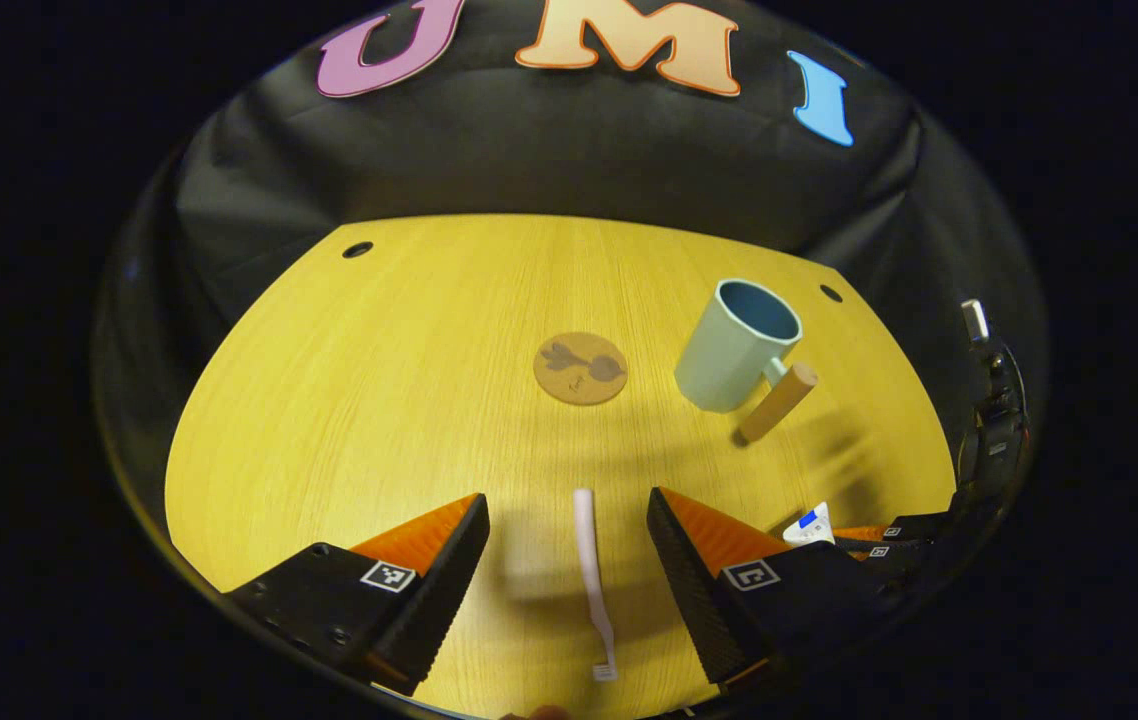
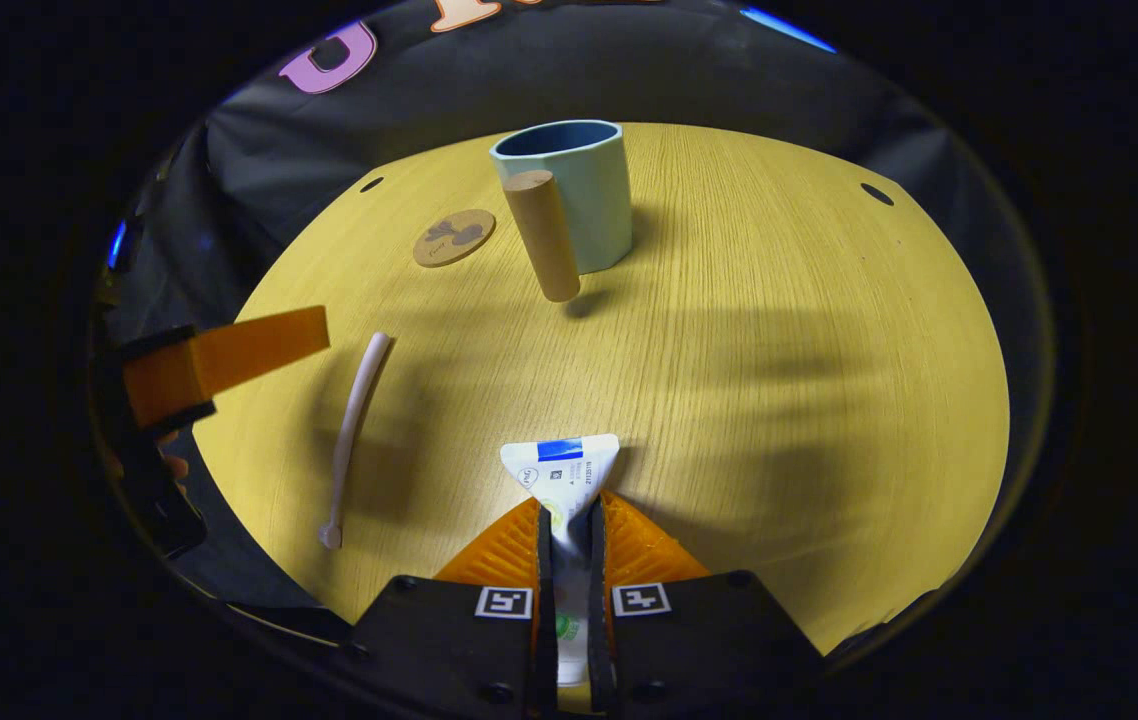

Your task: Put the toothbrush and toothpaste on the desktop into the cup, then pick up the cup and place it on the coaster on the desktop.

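A pale toothbrush (image 1: 589, 570) lies flat on the wooden desktop (image 1: 379, 380), between the fingers of my left gripper (image 1: 567, 500), which is open and low over it without touching. My right gripper (image 2: 569, 520) is shut on a white toothpaste tube (image 2: 567, 470), whose flat end sticks out forward just above the desk. The light-blue cup (image 2: 584, 190) with its wooden peg handle (image 2: 541, 235) stands upright farther back. A round cork coaster (image 1: 580, 368) lies left of the cup (image 1: 737, 345). In the right gripper view the toothbrush (image 2: 354, 430) lies to the left, below the left gripper (image 2: 229, 350).
Small dark holes (image 1: 357, 249) (image 1: 831, 293) mark the desk's far corners. The black cloth wall rises right behind the desk. The right gripper (image 1: 869, 535) with the tube (image 1: 811, 525) sits close beside my left one at the desk's front right.
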